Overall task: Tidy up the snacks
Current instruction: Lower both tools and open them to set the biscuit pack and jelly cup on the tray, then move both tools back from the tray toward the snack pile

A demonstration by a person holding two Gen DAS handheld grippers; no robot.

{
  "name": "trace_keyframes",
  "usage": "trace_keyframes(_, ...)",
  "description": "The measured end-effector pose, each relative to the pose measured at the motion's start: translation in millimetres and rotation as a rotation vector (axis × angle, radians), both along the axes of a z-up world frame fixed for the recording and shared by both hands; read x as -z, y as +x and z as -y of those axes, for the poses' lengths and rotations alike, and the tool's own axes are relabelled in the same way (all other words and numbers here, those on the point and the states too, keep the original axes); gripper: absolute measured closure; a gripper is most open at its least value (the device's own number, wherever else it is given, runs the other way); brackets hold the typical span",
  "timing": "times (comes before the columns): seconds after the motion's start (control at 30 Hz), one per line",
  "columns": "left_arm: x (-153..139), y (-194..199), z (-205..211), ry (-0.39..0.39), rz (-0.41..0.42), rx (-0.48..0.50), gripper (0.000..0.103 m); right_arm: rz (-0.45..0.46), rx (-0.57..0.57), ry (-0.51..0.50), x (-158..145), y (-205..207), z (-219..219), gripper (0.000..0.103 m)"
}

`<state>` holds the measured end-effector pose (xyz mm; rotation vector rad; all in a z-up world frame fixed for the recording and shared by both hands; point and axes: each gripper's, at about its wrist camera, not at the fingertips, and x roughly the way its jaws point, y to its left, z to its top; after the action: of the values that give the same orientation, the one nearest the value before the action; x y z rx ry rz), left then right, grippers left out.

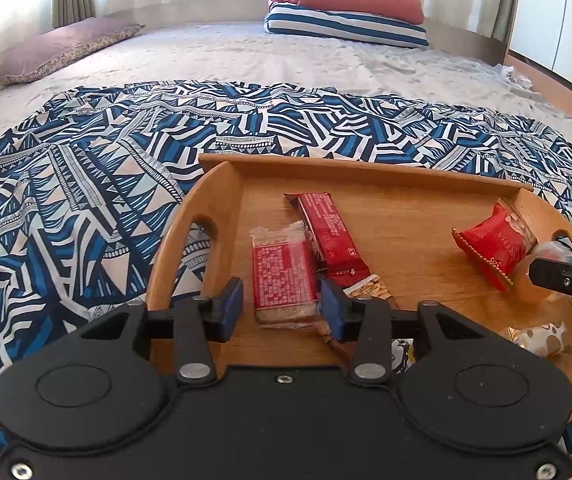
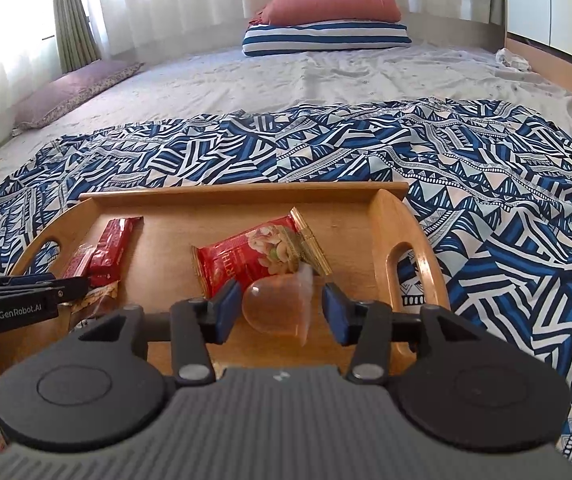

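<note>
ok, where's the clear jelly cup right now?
In the right wrist view the jelly cup lies on its side on the wooden tray, between the open fingers of the right gripper, just in front of the red nut packet.

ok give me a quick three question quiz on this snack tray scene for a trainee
1. True or false: the clear dome-shaped jelly cup sits between the jaws of the right gripper.
2. What lies between the jaws of the left gripper? A) the square red-labelled cracker pack B) the red nut pouch C) a green bottle
3. What holds all the snacks?

Key:
1. True; the jaws stand apart from it.
2. A
3. The wooden tray with cut-out handles, resting on the blue patterned cloth.
</note>
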<state>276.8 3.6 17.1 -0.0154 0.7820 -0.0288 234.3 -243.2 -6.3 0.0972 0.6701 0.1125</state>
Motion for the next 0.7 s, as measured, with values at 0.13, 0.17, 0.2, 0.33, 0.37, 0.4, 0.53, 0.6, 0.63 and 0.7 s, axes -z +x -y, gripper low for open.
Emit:
trace_keyframes(0.13,-3.4,-8.9,-1.5,0.009,0.006,0.002,0.045,0.001,-0.01,-0.019,1.6,-7.2,-1.1,0.028)
trace_keyframes(0.17,-4.6,-11.6,-2.3,0.008,0.008,0.002,0.04,0.0,-0.015,-0.021,2.2,-9.8,-1.2,0.026)
trace_keyframes(0.2,-6.2,-14.7,-2.9,0.003,0.008,0.0,0.038,0.0,-0.017,-0.023,2.6,-12.3,-1.4,0.025)
trace_keyframes(0.33,-14.2,-28.6,-6.2,-0.02,0.021,0.005,0.025,0.015,-0.024,-0.033,1.0,-25.1,-1.6,0.017)
trace_keyframes(0.37,-16.4,-32.7,-6.3,-0.019,0.026,0.006,0.023,0.021,-0.026,-0.035,-0.4,-28.8,-1.5,0.015)
trace_keyframes(0.4,-19.2,-37.3,-6.0,-0.015,0.032,0.01,0.023,0.027,-0.027,-0.037,-1.9,-32.5,-1.0,0.014)
trace_keyframes(0.53,-27.9,-56.1,-5.1,-0.017,0.055,0.031,0.017,0.055,-0.03,-0.038,-8.5,-49.8,0.3,0.012)
trace_keyframes(0.6,-31.3,-66.3,-4.6,-0.027,0.061,0.04,0.015,0.068,-0.033,-0.033,-11.1,-58.7,1.1,0.01)
trace_keyframes(0.63,-32.5,-70.7,-4.3,-0.03,0.062,0.041,0.014,0.072,-0.035,-0.027,-11.8,-63.4,1.6,0.01)
trace_keyframes(0.7,-34.8,-80.4,-2.9,-0.032,0.065,0.047,0.013,0.079,-0.038,-0.019,-11.9,-72.6,1.2,0.009)
